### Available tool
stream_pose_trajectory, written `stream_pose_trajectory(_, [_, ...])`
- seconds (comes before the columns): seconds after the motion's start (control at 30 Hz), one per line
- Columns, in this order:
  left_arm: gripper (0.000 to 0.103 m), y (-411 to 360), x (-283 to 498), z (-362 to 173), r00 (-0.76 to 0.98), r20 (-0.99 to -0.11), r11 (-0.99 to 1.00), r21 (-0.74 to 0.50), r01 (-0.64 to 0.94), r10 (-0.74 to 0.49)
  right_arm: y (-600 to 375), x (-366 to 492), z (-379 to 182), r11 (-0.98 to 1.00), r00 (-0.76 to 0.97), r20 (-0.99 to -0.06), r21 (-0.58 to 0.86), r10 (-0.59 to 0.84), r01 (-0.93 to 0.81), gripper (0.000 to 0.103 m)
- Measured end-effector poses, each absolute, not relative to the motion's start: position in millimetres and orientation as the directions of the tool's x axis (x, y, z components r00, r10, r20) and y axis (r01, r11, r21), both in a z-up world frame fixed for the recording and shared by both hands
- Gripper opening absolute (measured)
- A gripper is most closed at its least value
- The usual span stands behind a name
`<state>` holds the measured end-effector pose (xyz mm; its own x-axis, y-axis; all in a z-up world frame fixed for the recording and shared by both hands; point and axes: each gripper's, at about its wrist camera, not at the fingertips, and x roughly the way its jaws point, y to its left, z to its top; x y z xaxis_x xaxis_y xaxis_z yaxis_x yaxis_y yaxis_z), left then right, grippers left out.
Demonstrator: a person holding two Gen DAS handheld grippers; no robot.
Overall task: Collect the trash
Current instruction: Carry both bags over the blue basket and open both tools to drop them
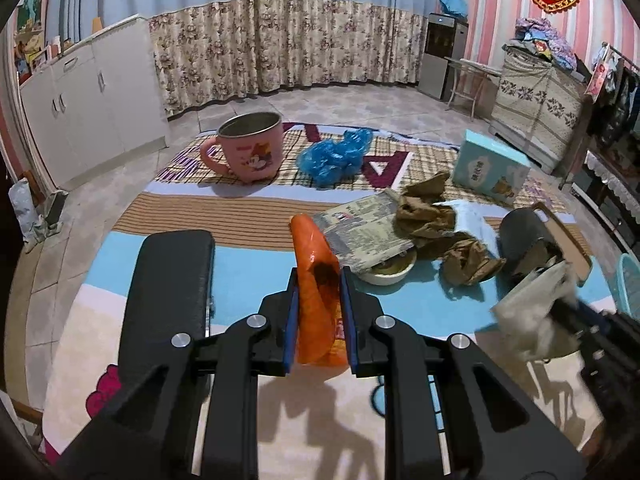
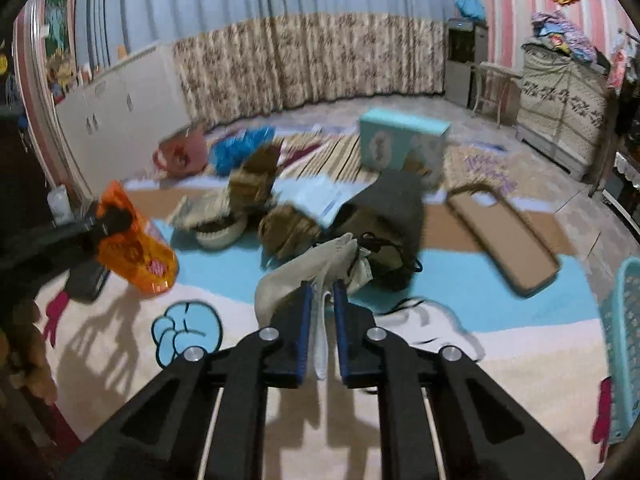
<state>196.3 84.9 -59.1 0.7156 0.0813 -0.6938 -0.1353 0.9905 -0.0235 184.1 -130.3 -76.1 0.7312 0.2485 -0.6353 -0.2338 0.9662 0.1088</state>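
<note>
The left gripper is clenched on an orange snack wrapper that stands upright between its blue pads, lifted above the cartoon rug; the right gripper pinches a pale, limp bag, raised likewise. Ahead of the left fingers lie a folded newspaper over a small bowl and crumpled brown paper; further ahead stand a pink mug and blue plastic bag; a turquoise basket sits right of the right gripper.
</note>
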Motion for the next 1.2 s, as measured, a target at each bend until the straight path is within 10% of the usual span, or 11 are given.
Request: stream_pose_trajectory(1.2, [0.018, -224, 191, -3, 0.724, -0.572, 0.887, -0.013, 0.461, -0.385, -428, 129, -24, 0.927, 0.821, -0.49, 0.068, -0.292, 0.37, 0.012])
